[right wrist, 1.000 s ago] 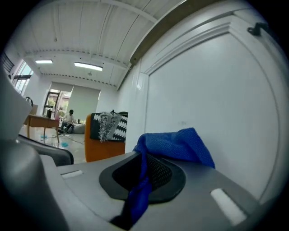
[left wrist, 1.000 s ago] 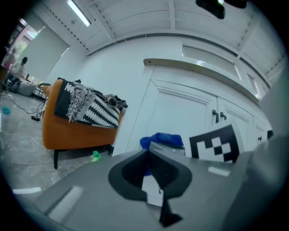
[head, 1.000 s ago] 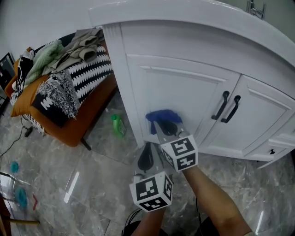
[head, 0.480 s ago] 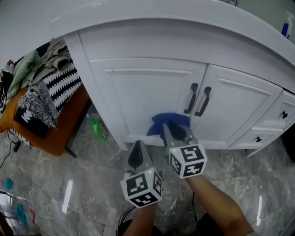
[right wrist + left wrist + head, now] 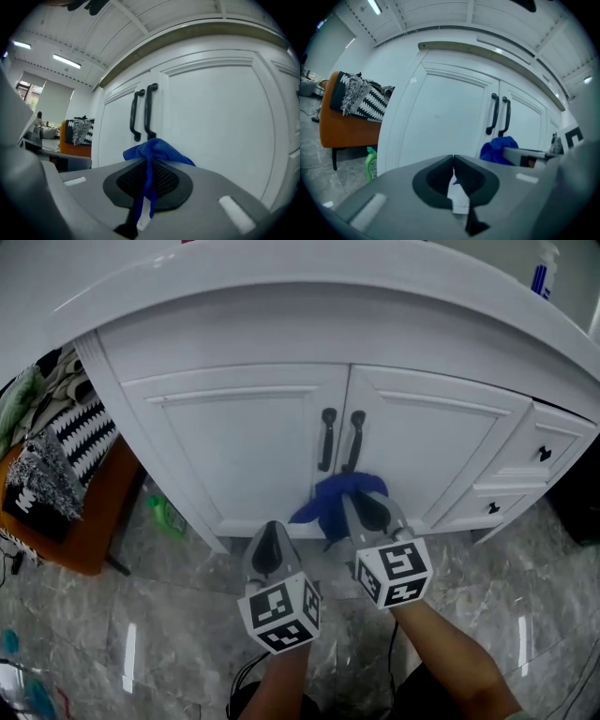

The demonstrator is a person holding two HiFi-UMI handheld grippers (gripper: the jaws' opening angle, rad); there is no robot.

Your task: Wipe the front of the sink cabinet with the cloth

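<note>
Since a second ago the cloth [image 5: 333,500] and the right hand-held gripper [image 5: 362,506] have travelled rightwards across the front of the sink cabinet [image 5: 234,442]. They have gone from the left door's panel to a spot just below the pair of black door handles [image 5: 339,439]. The left hand-held gripper [image 5: 270,529] has followed alongside.

The right hand-held gripper [image 5: 149,174] is clamped on the blue cloth [image 5: 153,147]. A fold runs down between its jaws, and the rest bunches out past the tips, just under the handles [image 5: 143,115]. From the head view the bunch lies over the seam between the two doors, directly beneath the handles. Whether it presses on the wood or sits just off it cannot be told.

The left hand-held gripper [image 5: 453,172] has its jaws together with nothing between them. It hangs below and to the left of the handles [image 5: 499,115], apart from the cabinet. The cloth [image 5: 497,150] shows off to its right.

Further left of the handles, past the cabinet's corner, a green bottle [image 5: 167,515] stands on the marble floor [image 5: 141,615]. Beside the bottle is an orange seat [image 5: 70,535] piled with black-and-white patterned fabric [image 5: 56,460]. Right of the handles are two small drawers [image 5: 539,454] with dark knobs.
</note>
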